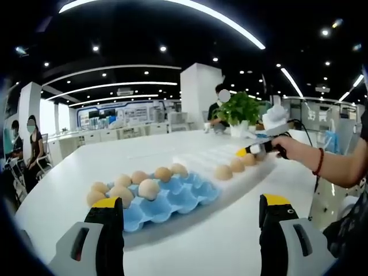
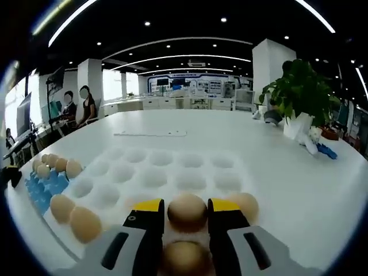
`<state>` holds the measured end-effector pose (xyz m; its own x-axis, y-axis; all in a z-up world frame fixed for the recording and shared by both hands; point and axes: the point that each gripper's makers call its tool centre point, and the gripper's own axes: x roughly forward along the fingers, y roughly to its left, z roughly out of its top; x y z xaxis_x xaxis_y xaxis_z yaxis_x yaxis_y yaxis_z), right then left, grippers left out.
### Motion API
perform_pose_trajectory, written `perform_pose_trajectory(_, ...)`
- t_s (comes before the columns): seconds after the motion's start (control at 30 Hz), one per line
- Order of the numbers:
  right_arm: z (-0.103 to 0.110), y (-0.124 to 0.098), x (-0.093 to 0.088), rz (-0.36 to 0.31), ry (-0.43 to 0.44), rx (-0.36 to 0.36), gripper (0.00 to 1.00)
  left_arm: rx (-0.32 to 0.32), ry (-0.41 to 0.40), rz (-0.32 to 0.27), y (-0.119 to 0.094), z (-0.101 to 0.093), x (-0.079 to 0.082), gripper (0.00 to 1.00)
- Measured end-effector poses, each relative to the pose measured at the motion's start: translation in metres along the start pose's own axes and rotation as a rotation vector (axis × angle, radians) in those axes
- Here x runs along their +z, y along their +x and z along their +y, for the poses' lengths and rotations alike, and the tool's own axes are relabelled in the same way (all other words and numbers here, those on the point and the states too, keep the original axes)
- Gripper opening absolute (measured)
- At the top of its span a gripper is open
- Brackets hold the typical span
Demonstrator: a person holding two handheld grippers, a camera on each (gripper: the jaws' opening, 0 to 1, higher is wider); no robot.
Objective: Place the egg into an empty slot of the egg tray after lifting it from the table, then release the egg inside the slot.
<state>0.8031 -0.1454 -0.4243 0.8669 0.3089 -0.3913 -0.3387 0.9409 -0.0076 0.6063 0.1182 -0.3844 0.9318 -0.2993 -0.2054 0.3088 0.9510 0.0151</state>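
A blue egg tray (image 1: 172,198) lies on the white table with several brown eggs (image 1: 148,188) in its far slots and empty slots on the near side. My left gripper (image 1: 191,201) hovers in front of it, open, with nothing between its jaws. Behind it a white tray (image 2: 167,172) has mostly empty slots and a near row of eggs. My right gripper (image 2: 187,207) is shut on one egg (image 2: 187,211) of that row, a jaw tight against each side. Another egg (image 2: 184,256) sits blurred lower between the jaws. The right gripper (image 1: 253,150), held by a hand, reaches in from the right.
More eggs (image 2: 73,217) lie at the white tray's left end, one egg (image 2: 248,204) just right of my jaws. The blue tray (image 2: 45,187) adjoins on the left. A potted plant (image 2: 299,95) stands at the far right. People sit at the table's far side.
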Motion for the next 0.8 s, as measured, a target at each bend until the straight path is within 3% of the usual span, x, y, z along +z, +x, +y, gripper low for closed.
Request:
perform_pose_trajectory(0.53, -0.0026, 0.002, 0.0016, -0.038, -0.04, -0.002, 0.28, 0.0, -0.004, 0.001, -0.0016, 0.0026, -0.0023, 1.0)
perform_pose_trajectory(0.8, -0.0029, 0.0004, 0.0063, -0.097, -0.057, 0.006, 0.28, 0.011, -0.015, -0.007, -0.0022, 0.01, -0.0016, 1.0)
